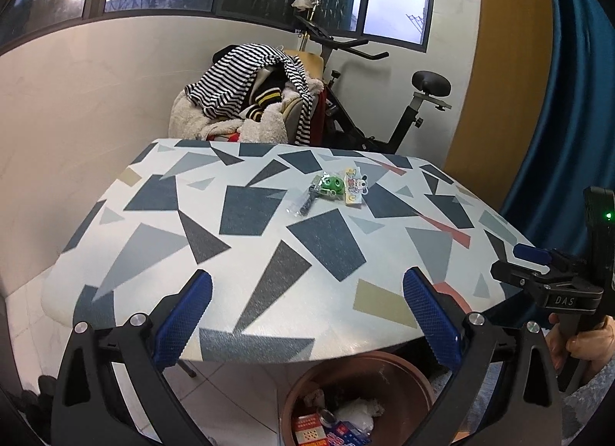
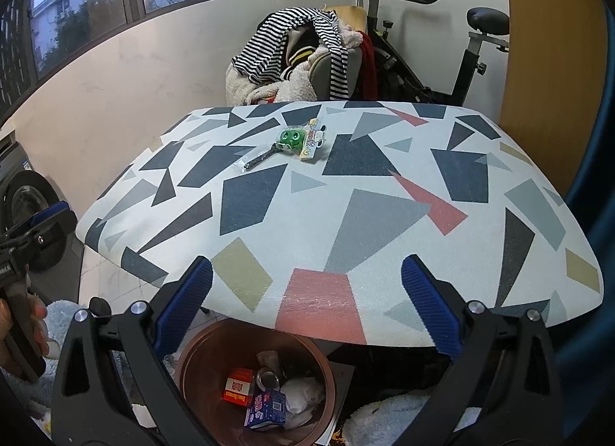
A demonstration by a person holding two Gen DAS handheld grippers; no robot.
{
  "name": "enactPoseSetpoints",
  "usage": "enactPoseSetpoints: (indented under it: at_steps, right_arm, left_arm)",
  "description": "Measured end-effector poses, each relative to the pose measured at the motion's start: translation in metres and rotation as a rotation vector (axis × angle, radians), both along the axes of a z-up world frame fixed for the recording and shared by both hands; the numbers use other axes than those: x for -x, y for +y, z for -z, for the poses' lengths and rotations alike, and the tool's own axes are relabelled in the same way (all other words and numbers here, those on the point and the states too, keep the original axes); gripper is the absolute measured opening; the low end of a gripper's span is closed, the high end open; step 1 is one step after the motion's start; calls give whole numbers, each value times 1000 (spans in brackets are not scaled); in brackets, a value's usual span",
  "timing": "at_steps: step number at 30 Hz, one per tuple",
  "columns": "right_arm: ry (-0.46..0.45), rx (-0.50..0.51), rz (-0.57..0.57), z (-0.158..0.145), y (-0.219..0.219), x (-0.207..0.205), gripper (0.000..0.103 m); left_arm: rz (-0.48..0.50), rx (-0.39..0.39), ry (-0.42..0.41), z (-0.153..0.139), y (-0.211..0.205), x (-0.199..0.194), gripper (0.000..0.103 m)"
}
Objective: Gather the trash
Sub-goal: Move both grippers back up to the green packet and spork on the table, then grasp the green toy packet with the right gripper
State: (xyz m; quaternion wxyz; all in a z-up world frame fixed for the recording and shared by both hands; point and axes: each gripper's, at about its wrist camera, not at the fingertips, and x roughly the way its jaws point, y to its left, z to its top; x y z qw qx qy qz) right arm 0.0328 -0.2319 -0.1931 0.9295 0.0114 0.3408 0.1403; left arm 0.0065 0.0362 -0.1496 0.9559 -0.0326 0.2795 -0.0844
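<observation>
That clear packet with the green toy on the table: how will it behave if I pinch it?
The green toy packet looks like thin clear film, so it is probably floppy and slick, and likely to crinkle. The round green part may bulge or slip aside, so the flat end beside the black piece seems safer. It looks light and may slide on the table.

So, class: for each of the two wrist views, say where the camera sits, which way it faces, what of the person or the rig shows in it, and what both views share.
Left wrist: sits behind the open left gripper, faces across the patterned table toward the window; the right gripper and a hand show at right.
Right wrist: sits behind the open right gripper, same heading; the left gripper shows at left.
Shared: the green toy packet, the brown bin, the exercise bike.
</observation>
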Motion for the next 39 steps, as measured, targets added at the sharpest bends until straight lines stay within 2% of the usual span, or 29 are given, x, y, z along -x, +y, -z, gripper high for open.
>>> enactPoseSetpoints:
  at_steps: [6, 12, 18, 20, 21, 22, 24, 26, 28, 30, 36, 37, 38, 39]
  right_arm:
    - [9, 6, 1, 4, 1, -17, 97]
    - [-18, -10, -31, 8, 5, -54, 97]
    - [-31, -47, -69, 8, 15, -124, 97]
    - [-7, -41, -76, 11, 24, -165, 96]
    - [-6, -40, -77, 10, 26, -169, 92]
    - [28, -49, -74, 18, 31, -200, 88]
    - [39, -58, -72, 18, 34, -213, 86]
    - [71, -74, -55, 26, 40, -242, 81]
    - [114, -128, -39, 35, 44, -269, 69]
    - [132, -152, -36, 38, 47, -278, 63]
    - [229, -258, -14, 60, 47, -313, 53]
    - [268, -331, -14, 64, 43, -316, 43]
    - [267, -345, -15, 66, 42, -317, 35]
    - [267, -365, -16, 66, 40, -316, 18]
  left_arm:
    - [6, -16, -1, 1, 3, -20, 97]
    - [-2, -53, -12, 2, 10, -50, 97]
    - [-16, -83, -16, 3, 18, -92, 97]
    - [-30, -91, -20, 3, 21, -106, 97]
    - [-37, -92, -18, 4, 23, -113, 97]
    - [-39, -89, -16, 4, 24, -117, 97]
    - [-45, -80, -13, 6, 27, -126, 97]
    - [-52, -77, -11, 7, 29, -133, 97]
    - [-60, -75, -4, 9, 31, -140, 97]
    - [-64, -71, -1, 11, 33, -144, 97]
    - [-54, -75, 13, 16, 32, -158, 97]
    - [-48, -79, 13, 17, 30, -160, 97]
    - [-36, -80, 16, 18, 28, -162, 97]
    - [-30, -81, 17, 18, 27, -164, 97]
